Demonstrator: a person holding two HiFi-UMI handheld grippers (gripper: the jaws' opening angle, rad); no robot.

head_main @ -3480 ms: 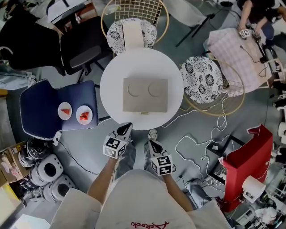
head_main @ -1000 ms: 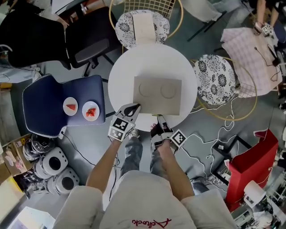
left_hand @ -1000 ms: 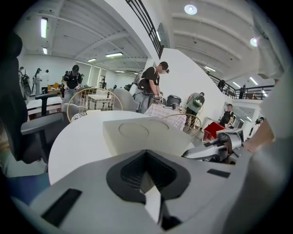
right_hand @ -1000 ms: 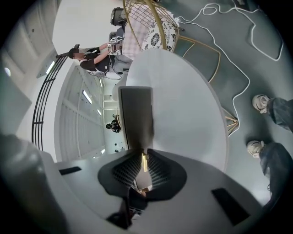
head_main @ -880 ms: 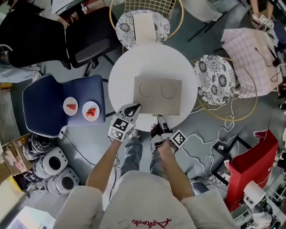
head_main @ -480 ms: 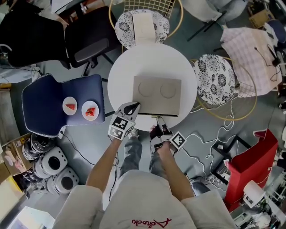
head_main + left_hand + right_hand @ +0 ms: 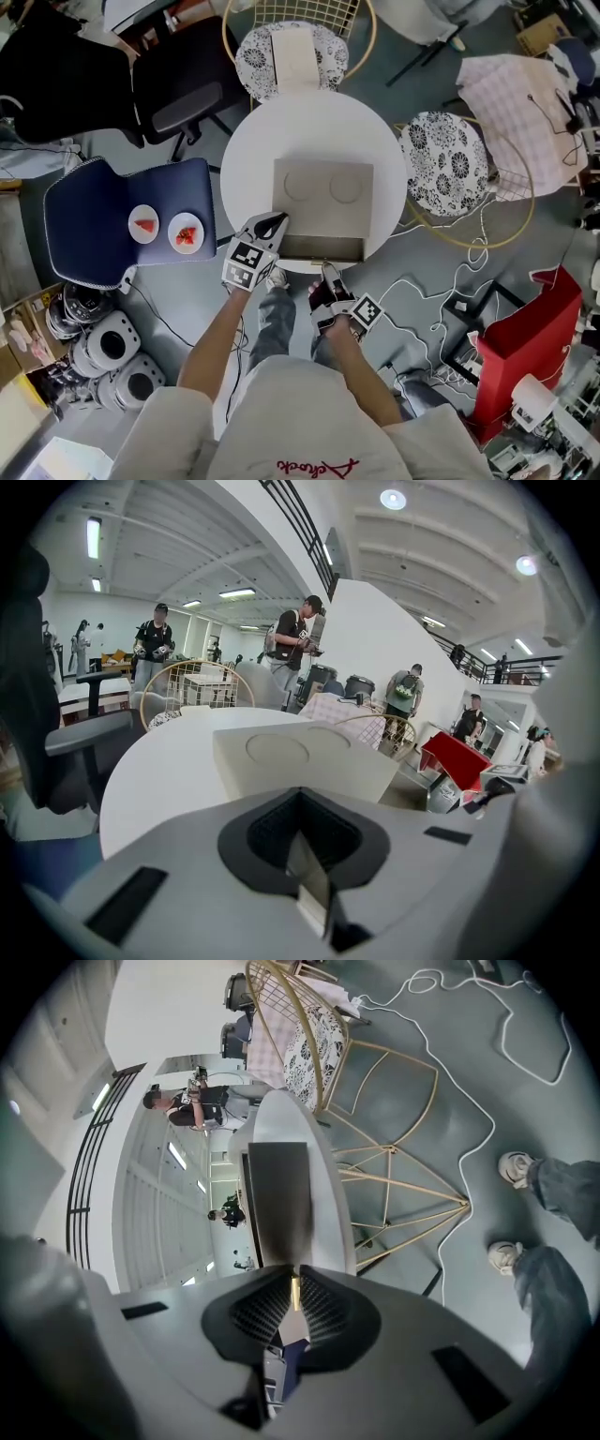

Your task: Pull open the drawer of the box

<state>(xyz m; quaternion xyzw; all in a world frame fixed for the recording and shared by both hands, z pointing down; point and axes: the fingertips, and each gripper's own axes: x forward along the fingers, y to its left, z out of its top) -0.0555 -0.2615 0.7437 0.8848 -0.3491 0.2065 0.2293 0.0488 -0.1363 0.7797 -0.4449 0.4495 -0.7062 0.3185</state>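
Note:
A flat beige box (image 7: pixel 323 194) with two round marks on its lid lies on the round white table (image 7: pixel 248 155). Its drawer (image 7: pixel 322 248) stands partly out of the near side, toward me. My right gripper (image 7: pixel 326 270) is shut on the small brass pull tab (image 7: pixel 295 1290) at the middle of the drawer front (image 7: pixel 277 1206). My left gripper (image 7: pixel 277 222) is shut, empty, its tip at the box's near left corner. In the left gripper view the box (image 7: pixel 309 759) lies just beyond the jaws.
Two wire chairs with patterned cushions (image 7: pixel 281 54) (image 7: pixel 443 161) stand round the table. A blue chair (image 7: pixel 84 225) at the left carries two small plates (image 7: pixel 142 226). Cables (image 7: pixel 441 286) and a red case (image 7: pixel 527 328) lie on the floor at the right. My legs are under the near edge.
The drawer has slid out of the box toward me. My right gripper has drawn back with the pull tab in it. The left gripper stays at the box's corner.

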